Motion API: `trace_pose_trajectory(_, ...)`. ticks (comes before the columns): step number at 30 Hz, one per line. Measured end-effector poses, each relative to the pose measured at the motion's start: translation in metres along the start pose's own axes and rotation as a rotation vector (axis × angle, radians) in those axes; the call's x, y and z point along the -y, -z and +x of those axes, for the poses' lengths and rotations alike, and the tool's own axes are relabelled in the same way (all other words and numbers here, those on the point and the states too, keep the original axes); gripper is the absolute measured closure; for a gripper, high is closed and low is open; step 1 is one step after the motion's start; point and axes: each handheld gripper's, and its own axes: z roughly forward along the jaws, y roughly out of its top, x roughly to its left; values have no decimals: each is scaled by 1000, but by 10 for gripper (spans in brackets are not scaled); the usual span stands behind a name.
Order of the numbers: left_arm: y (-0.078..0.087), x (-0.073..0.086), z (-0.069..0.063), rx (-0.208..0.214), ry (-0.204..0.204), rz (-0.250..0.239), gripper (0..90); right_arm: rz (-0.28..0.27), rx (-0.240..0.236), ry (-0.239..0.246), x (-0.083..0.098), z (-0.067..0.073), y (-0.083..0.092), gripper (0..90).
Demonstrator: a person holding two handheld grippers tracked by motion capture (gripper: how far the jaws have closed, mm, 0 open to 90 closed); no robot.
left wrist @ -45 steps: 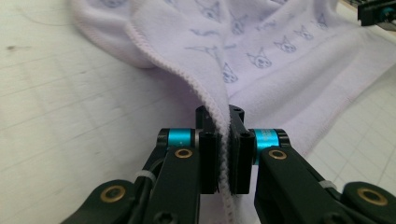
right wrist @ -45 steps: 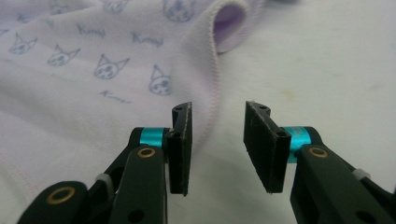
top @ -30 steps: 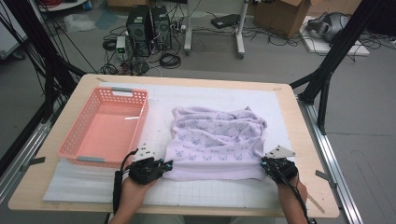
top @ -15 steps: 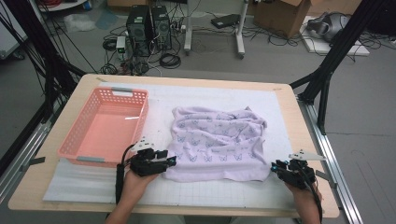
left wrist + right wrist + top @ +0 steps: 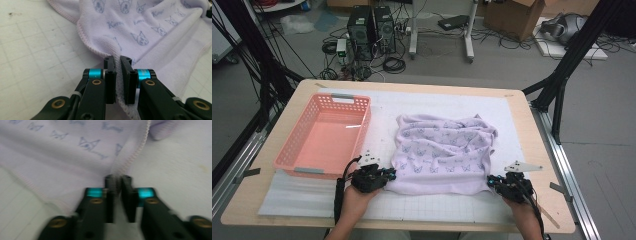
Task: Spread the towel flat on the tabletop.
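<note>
At the near edge of the white mat (image 5: 452,210), lilac towel (image 5: 444,150) pinched at both front corners: left gripper (image 5: 384,176) and right gripper (image 5: 493,183), jaws having just been closing on cloth. Corner-grasp step likely done. Next, probably lift both evenly and fold away, keeping clear of pink basket (image 5: 287,155).

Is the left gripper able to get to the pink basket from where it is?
Probably yes. The left gripper sits just beside the pink basket, with nothing standing between them. But its jaws have just closed on the purple towel corner, so the towel would come along.
</note>
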Motion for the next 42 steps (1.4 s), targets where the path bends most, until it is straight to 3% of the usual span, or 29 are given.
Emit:
trace_pose_trajectory(3, 3, 2, -1, 5, 0, 1, 830, 23, 34, 27, -2, 2, 3, 876)
trace_pose_trajectory(7, 6, 5, -4, 28, -5, 6, 829, 55, 133, 46, 3, -8, 19, 878)
trace_pose_trajectory(9, 5, 5, -6, 43, -8, 16, 828, 66, 141, 47, 7, -12, 27, 877)
trace_pose_trajectory(11, 4, 5, -9, 64, -19, 23, 823, 76, 163, 78, 8, -11, 33, 876)
trace_pose_trajectory(13, 2, 4, -11, 82, -26, 20, 776, 92, 183, 81, 7, -11, 36, 851)
trace_pose_trajectory(16, 4, 1, -7, 90, 0, -34, 555, 45, 165, 38, 6, -15, 40, 711)
trace_pose_trajectory(17, 5, -1, -5, 86, 17, -60, 514, 13, 149, 11, 6, -17, 42, 671)
trace_pose_trajectory(19, 5, -5, -1, 78, 19, -77, 472, -39, 170, -9, 5, -20, 46, 613)
trace_pose_trajectory(21, 0, -9, 2, 50, 14, -75, 463, -67, 196, -10, 2, -21, 46, 556)
trace_pose_trajectory(24, -14, -14, 5, 11, 7, -42, 447, -89, 168, -28, -2, -25, 38, 513)
trace_pose_trajectory(27, -28, -18, 3, -28, -32, 15, 436, -62, 119, -29, -6, -27, 20, 483)
trace_pose_trajectory(29, -31, -19, -1, -63, -69, 13, 468, -39, 89, -16, -8, -28, 8, 507)
trace_pose_trajectory(30, -32, -19, -3, -76, -93, 16, 523, -29, 68, -13, -9, -28, 4, 522)
trace_pose_trajectory(31, -32, -18, -4, -77, -113, 20, 640, -19, 53, 2, -10, -28, -3, 551)
trace_pose_trajectory(32, -32, -19, -3, -75, -118, 22, 786, 9, 56, 22, -12, -27, -10, 609)
trace_pose_trajectory(34, -32, -20, -3, -103, -123, 15, 853, -11, 37, 28, -15, -28, -14, 849)
trace_pose_trajectory(36, -32, -25, 3, -158, -106, -20, 860, -32, 87, 27, -20, -27, -18, 871)
trace_pose_trajectory(38, -33, -30, 9, -187, -83, -48, 862, -47, 142, 20, -23, -29, -22, 873)
trace_pose_trajectory(40, -35, -34, 13, -217, -96, -64, 864, -63, 205, 25, -26, -30, -25, 873)
trace_pose_trajectory(42, -36, -35, 15, -216, -79, -89, 861, -99, 238, 9, -28, -32, -25, 870)
